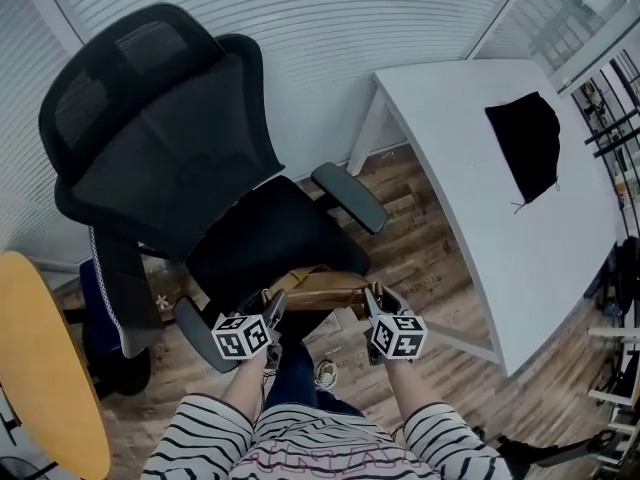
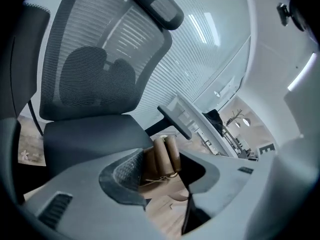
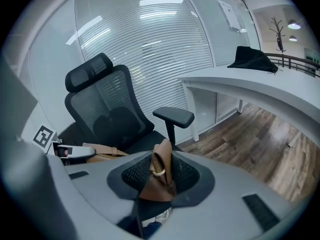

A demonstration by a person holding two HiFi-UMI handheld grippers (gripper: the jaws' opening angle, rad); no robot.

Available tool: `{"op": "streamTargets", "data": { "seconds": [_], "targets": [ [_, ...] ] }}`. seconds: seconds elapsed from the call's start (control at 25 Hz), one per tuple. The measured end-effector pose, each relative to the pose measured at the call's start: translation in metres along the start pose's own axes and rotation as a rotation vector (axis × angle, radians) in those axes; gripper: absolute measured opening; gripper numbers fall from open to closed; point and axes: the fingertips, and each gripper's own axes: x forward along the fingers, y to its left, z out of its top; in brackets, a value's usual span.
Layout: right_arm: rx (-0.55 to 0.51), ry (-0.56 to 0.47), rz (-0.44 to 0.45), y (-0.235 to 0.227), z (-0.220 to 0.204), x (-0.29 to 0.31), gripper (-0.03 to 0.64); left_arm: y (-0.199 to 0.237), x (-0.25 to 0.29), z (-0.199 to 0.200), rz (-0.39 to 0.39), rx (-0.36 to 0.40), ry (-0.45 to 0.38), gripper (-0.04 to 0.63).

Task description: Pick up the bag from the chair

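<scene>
A tan leather bag (image 1: 322, 290) hangs at the front edge of the black office chair's seat (image 1: 270, 233), stretched between my two grippers. My left gripper (image 1: 272, 313) is shut on the bag's left end; its view shows rolled brown leather (image 2: 162, 156) and a metal ring pinched between the jaws. My right gripper (image 1: 372, 303) is shut on the right end, where a folded leather tab with a gold ring (image 3: 161, 171) sits between its pads. The bag's strap (image 3: 102, 151) runs toward the left gripper (image 3: 67, 151) in the right gripper view.
The chair has a tall mesh back (image 1: 150, 128) and armrests (image 1: 348, 196). A white desk (image 1: 500, 198) with a black cloth (image 1: 528, 143) stands to the right. A yellow round table (image 1: 45, 368) is at the left. The floor (image 1: 420, 258) is wood, and blinds cover the wall behind.
</scene>
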Motion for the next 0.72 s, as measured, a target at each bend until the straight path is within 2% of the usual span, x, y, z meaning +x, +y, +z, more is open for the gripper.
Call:
{"op": "streamTargets", "data": {
  "seconds": [0.2, 0.36, 0.72],
  "targets": [
    [-0.035, -0.037, 0.008, 0.010, 0.009, -0.035, 0.124, -0.022, -0.026, 0.004, -0.020, 0.035, -0.036, 0.212],
    [-0.090, -0.096, 0.015, 0.023, 0.023, -0.067, 0.123, -0.044, -0.053, 0.017, -0.031, 0.061, -0.106, 0.212],
    [-0.124, -0.231, 0.060, 0.059, 0.063, -0.134, 0.117, -0.089, -0.122, 0.047, -0.043, 0.105, -0.248, 0.210]
  ]
}}
